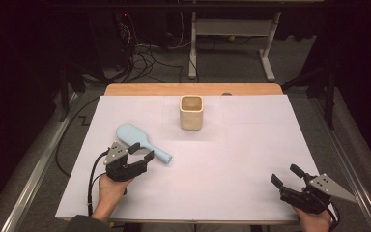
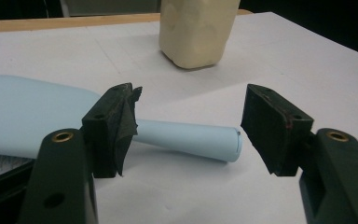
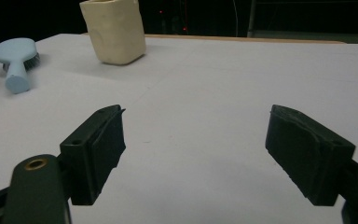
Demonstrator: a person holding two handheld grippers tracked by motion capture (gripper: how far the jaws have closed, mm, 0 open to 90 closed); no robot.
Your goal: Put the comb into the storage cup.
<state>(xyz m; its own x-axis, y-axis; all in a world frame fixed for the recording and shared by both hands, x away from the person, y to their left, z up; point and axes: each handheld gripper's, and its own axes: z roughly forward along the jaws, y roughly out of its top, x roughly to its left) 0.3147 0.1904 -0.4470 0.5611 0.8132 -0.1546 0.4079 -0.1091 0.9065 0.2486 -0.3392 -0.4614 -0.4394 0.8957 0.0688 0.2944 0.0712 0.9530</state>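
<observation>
White-covered table, light blue hairbrush, cream cup

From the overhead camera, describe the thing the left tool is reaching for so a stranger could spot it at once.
Start at the white-covered table and find the cream square cup near its far edge. Nearer the person and to the left of the cup lies a pale blue hairbrush, bristles down, its handle between the open jaws of the left tool. It is the only blue, flat-lying item there.
</observation>
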